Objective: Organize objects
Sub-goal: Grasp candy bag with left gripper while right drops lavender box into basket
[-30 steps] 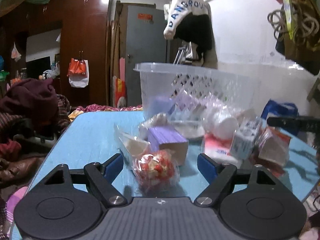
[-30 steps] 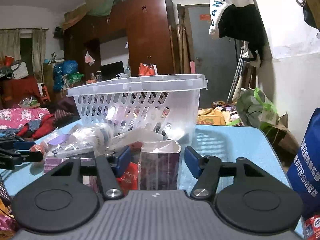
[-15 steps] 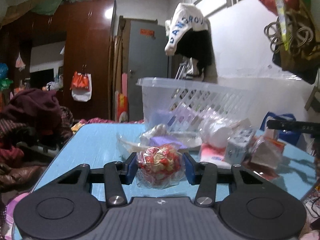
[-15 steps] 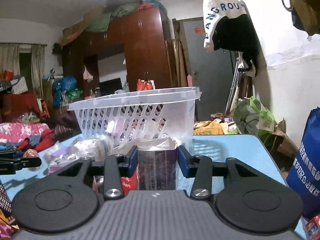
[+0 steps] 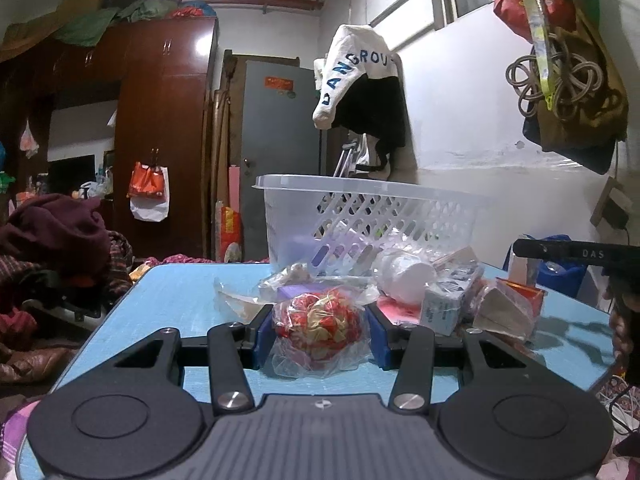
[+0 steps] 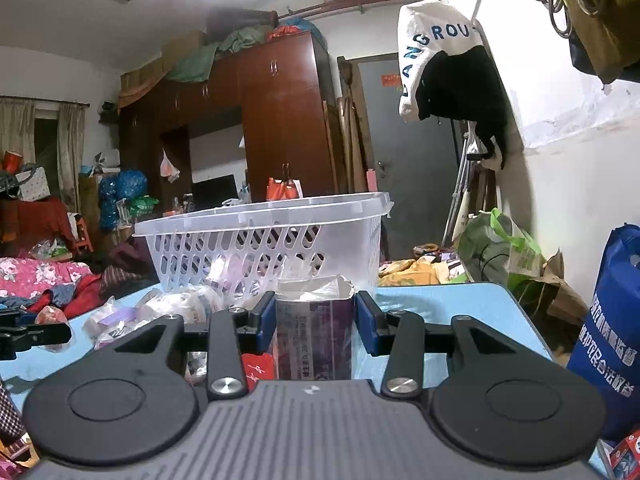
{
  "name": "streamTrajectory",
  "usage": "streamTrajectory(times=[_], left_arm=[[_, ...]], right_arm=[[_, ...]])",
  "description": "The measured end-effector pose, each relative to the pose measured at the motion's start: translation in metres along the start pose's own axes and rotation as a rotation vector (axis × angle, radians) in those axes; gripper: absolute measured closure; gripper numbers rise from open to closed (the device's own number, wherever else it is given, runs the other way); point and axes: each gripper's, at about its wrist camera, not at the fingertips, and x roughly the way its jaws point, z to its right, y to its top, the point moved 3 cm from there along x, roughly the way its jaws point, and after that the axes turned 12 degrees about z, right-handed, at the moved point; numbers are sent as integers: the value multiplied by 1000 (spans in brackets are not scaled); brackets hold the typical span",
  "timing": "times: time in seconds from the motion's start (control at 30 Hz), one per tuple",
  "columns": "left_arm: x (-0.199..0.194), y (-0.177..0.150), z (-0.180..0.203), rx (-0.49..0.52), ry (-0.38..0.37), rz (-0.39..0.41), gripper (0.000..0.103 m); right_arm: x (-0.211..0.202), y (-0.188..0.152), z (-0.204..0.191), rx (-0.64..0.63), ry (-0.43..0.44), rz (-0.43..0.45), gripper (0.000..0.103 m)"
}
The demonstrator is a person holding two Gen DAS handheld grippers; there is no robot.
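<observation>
Both sets of fingers, apart a second ago, are now clamped: the left gripper [image 5: 319,330] on the red candy bag [image 5: 318,320], the right gripper [image 6: 315,320] on the purple carton [image 6: 315,336], readied for the basket [image 6: 260,236] at twelve o'clock.

Desk [image 5: 180,300]: bare blue surface along its left side, open lane up to the far edge. Centre and right blocked by a heap of packets [image 5: 432,292] lying against the white basket [image 5: 372,208]. Basket open on top. In the right wrist view, bare desk runs right of the basket [image 6: 452,304].
</observation>
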Motion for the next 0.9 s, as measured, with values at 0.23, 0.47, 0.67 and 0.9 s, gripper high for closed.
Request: streamTrajectory(times=[0.23,0.47,0.67,0.9], left_arm=[[-2,1,-1,-18,-18,12,52],[1,6,-5,-59,-35,22,52],[35,64,-3,-79,-62,76,52],[147,137,-2,-144,-69,-16,52]], right_arm=[[-4,1,1,1,-49,34,58],[-6,10,-2,-26,-96,78,58],[14,67,-21,-54,7,116,58],[100,119,-21,8,48,100,57]])
